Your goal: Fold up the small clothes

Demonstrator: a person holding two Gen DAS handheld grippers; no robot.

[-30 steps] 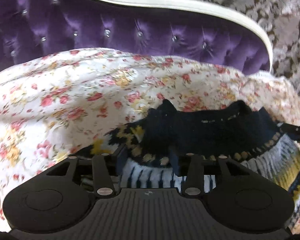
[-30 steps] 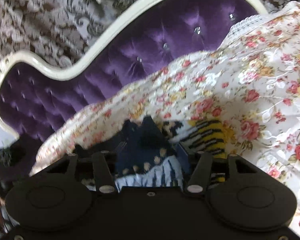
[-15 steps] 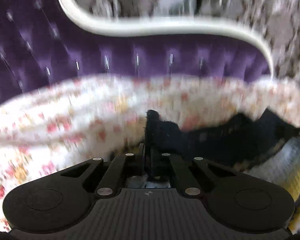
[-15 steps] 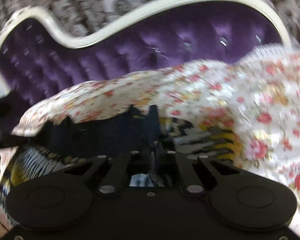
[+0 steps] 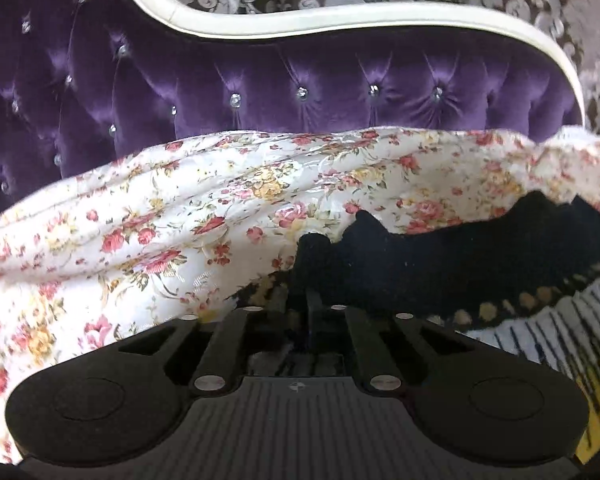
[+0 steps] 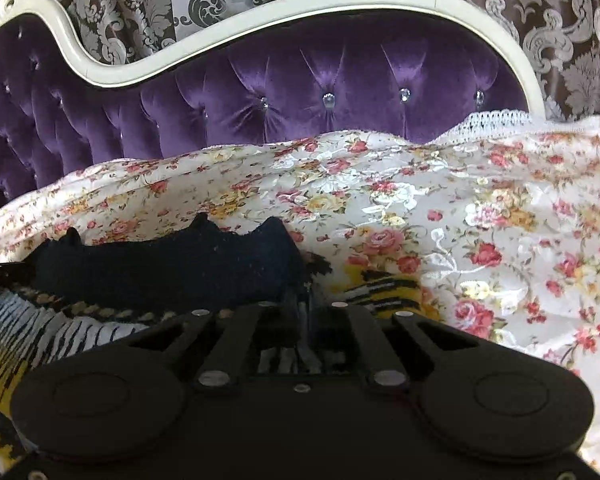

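A small knitted sweater [image 5: 460,264] with a dark navy top and white, yellow and black patterned body lies on the floral bed cover. My left gripper [image 5: 306,280] is shut on its navy edge at the left corner. In the right wrist view the same sweater [image 6: 172,264] stretches to the left, and my right gripper [image 6: 300,292] is shut on its navy edge at the right corner. The navy edge is stretched between the two grippers and lifted slightly. The fingertips are buried in the fabric.
A white floral bed cover [image 5: 180,220] spreads under the sweater and also shows in the right wrist view [image 6: 500,220]. A tufted purple headboard [image 5: 300,88] with a cream frame [image 6: 260,16] stands behind, patterned curtains beyond it.
Both grippers went from open around the sweater's navy edge to shut on it, then lifted and pulled it taut between them.
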